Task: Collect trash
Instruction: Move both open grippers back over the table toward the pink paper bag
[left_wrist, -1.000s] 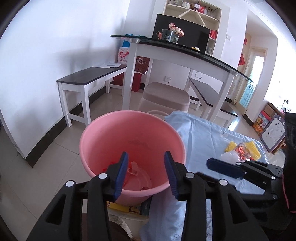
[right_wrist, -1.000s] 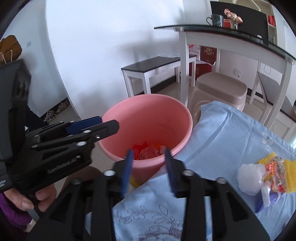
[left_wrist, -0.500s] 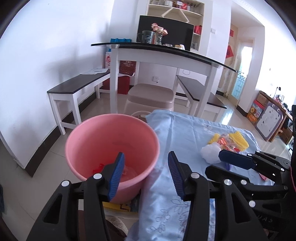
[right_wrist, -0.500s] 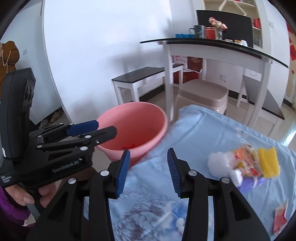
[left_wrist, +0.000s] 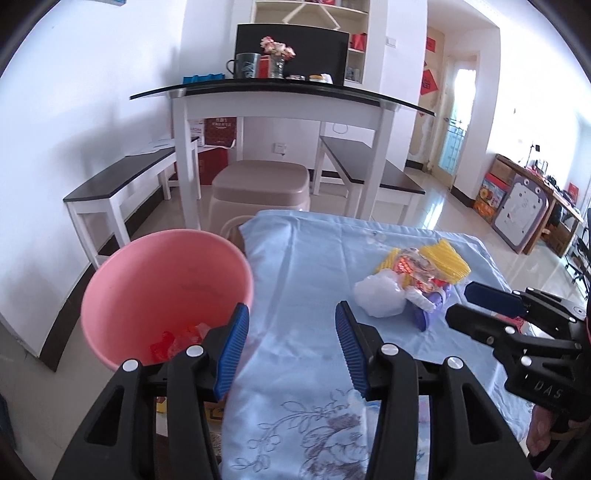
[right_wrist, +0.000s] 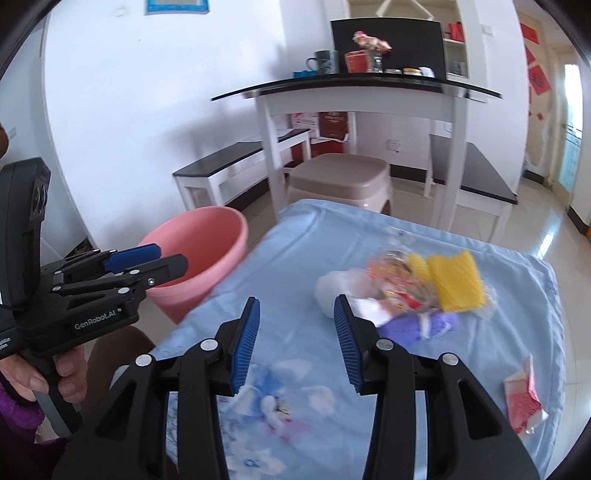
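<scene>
From the left wrist view, the left gripper (left_wrist: 291, 354) hangs with its jaws spread wide and nothing between them, above the near edge of a light blue floral cloth (left_wrist: 306, 280). A pink bucket (left_wrist: 166, 291) stands just off the cloth's left edge, with red wrappers (left_wrist: 177, 341) in its bottom. The trash pile (left_wrist: 410, 282), of yellow, white, clear and purple pieces, lies on the cloth ahead and to the right. The right gripper (left_wrist: 480, 306) reaches in from the right, near that pile.

From the right wrist view, the right gripper (right_wrist: 295, 343) is parted with nothing between its blue pads, and the blurred trash pile (right_wrist: 413, 291) lies just beyond its right finger. A red wrapper (right_wrist: 522, 397) lies apart near the cloth's right edge. The left gripper (right_wrist: 155, 258), held by a hand (right_wrist: 48, 376), crosses in front of the pink bucket (right_wrist: 207, 243). A beige stool (right_wrist: 340, 181), white table (right_wrist: 354, 92) and benches (right_wrist: 236, 162) stand behind.
</scene>
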